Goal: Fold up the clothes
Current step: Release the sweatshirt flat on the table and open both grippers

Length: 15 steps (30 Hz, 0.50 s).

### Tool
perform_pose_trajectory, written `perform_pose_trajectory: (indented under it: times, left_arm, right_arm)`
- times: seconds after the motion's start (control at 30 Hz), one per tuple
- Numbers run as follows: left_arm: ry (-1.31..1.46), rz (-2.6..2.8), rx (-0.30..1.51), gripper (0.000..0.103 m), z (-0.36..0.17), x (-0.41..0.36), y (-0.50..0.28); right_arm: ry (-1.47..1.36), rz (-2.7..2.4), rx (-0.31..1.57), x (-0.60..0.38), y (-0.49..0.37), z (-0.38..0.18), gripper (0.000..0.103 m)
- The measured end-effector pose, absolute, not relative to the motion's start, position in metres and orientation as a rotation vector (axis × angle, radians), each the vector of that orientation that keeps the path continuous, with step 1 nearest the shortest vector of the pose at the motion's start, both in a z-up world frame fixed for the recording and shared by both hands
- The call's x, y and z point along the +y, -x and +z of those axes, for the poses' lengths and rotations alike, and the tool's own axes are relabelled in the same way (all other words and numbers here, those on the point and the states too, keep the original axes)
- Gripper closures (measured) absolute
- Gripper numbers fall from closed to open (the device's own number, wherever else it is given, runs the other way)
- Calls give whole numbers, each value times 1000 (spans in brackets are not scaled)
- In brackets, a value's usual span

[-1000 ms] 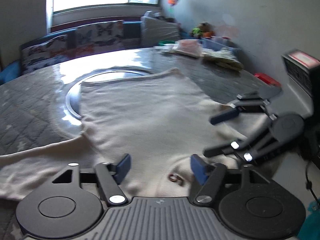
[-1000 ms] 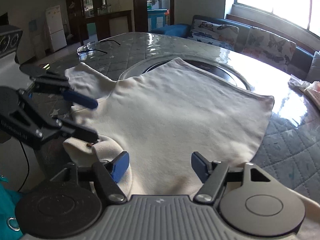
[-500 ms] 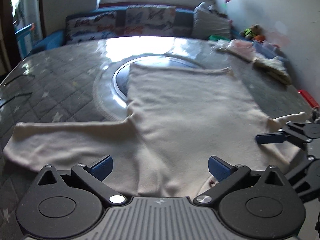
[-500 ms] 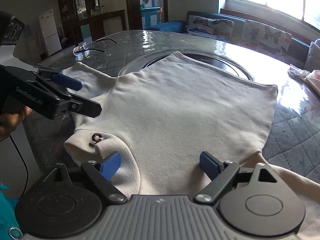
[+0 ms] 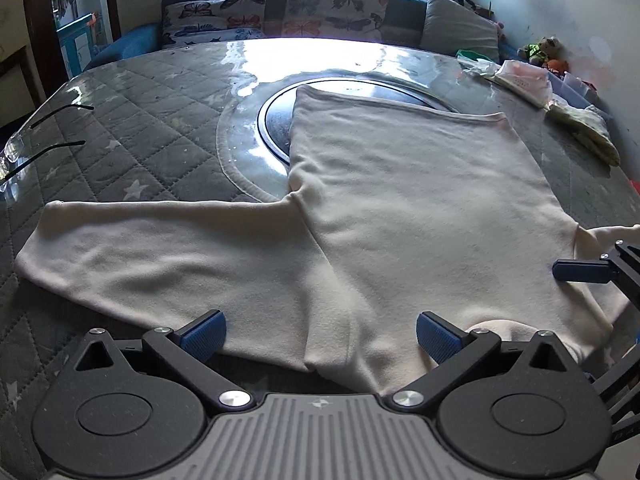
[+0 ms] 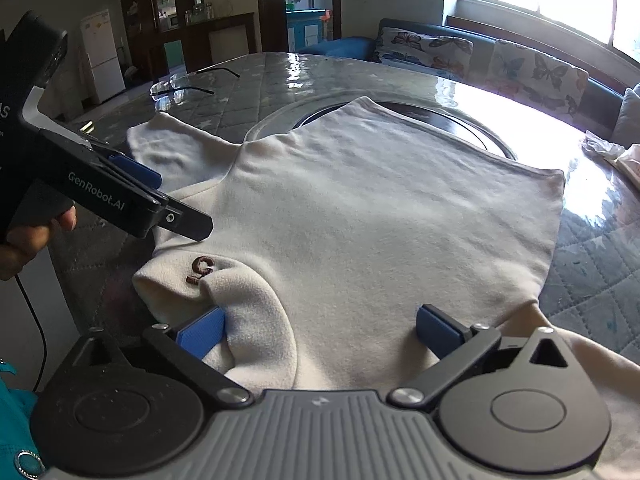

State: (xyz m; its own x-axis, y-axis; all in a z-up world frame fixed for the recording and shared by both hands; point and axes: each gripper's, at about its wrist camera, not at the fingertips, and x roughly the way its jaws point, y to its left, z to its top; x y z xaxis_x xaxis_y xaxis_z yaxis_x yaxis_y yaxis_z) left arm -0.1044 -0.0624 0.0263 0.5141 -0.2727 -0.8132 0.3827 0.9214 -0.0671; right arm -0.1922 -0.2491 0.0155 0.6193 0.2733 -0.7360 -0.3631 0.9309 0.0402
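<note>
A cream long-sleeved top (image 5: 400, 216) lies flat on the round table, body toward the far side, its left sleeve (image 5: 168, 252) stretched out to the left. It also fills the right wrist view (image 6: 380, 216), with its folded collar (image 6: 248, 304) and a brown letter mark near the table edge. My left gripper (image 5: 318, 334) is open and empty, over the near shoulder edge. My right gripper (image 6: 318, 330) is open and empty, by the collar. The left gripper also shows from the side in the right wrist view (image 6: 132, 196).
The table (image 5: 132, 128) has a grey quilted cover under glass and a round centre plate (image 5: 276, 120). Eyeglasses (image 5: 24, 148) lie at the far left. Bags and cloth (image 5: 520, 80) sit at the far right. A sofa with butterfly cushions (image 5: 332, 12) stands behind.
My left gripper has swung left from the collar to the left shoulder and opened wider. My right gripper has opened wider and moved closer to the collar. The top has not moved.
</note>
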Motion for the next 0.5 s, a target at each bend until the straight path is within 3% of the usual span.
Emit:
perform_pose_trajectory:
  times: [0.5]
  left_arm:
    - [-161, -347, 957, 0, 24, -72, 105]
  right_arm:
    - [136, 359, 828, -246, 192, 13, 0]
